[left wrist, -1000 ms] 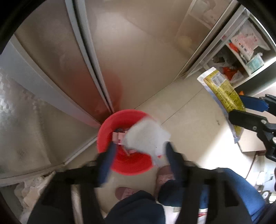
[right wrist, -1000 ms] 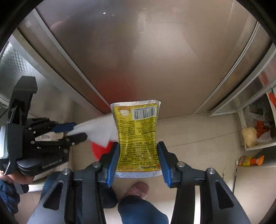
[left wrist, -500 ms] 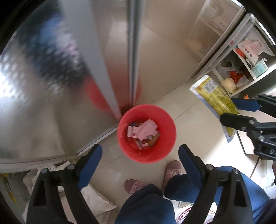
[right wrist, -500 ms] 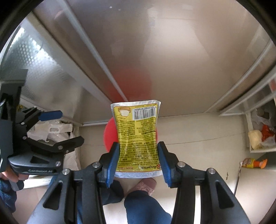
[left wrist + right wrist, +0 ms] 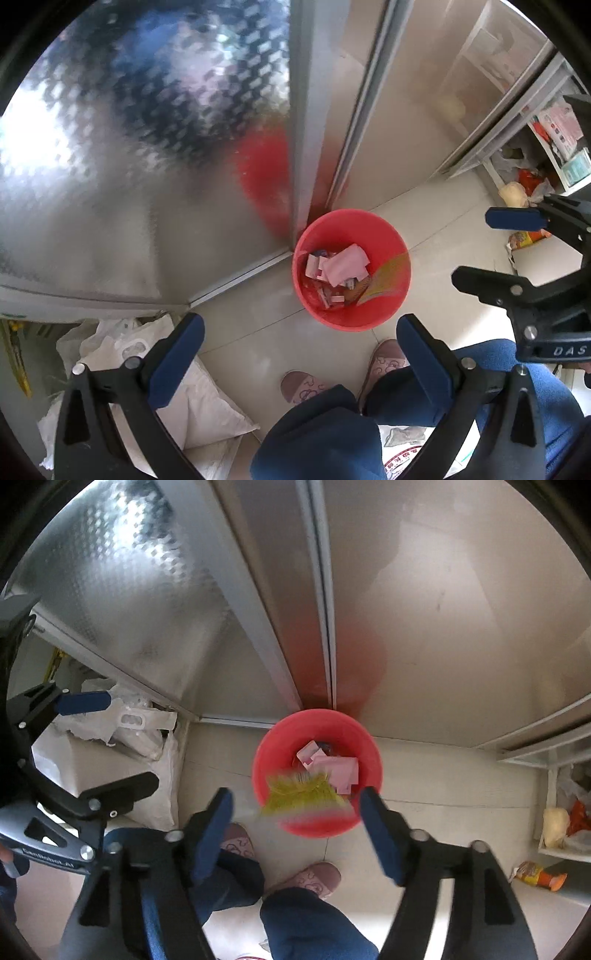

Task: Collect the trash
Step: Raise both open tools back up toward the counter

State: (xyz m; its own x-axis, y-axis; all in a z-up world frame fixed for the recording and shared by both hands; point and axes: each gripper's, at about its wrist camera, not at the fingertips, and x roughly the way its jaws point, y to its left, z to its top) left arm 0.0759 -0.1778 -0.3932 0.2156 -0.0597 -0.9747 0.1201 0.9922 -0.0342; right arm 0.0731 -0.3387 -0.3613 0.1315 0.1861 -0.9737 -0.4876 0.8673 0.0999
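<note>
Above the round red plastic bin (image 5: 317,775), which stands on the pale tiled floor (image 5: 443,775) against the brushed-metal cabinet doors (image 5: 443,609), the flat yellow printed plastic packet (image 5: 301,792) shows as a motion-blurred smear at the near rim, free of both tools and apparently dropping in. From the left wrist view the same packet (image 5: 384,275) lies slanted against the inner wall of the bin (image 5: 351,269), beside crumpled pink and white paper scraps (image 5: 341,264) already inside.

The packet looks like a light, thin, limp and rather slick film: it should bend and flutter instead of dropping straight, so it may catch on the rim. If it needs another grip, I would judge a pinch across one flat short edge to be safest, since the smooth faces could slide between the pads.

The right gripper (image 5: 295,830) points steeply down over the bin, its blue-padded jaws opening, and the packet is below them and not pressed. The left gripper (image 5: 299,358) also points steeply down, offset to the side of the bin, with its jaws opening to their widest and nothing between them. The person's blue trouser legs (image 5: 332,424) and pink slippers (image 5: 303,386) are directly beneath.
</note>
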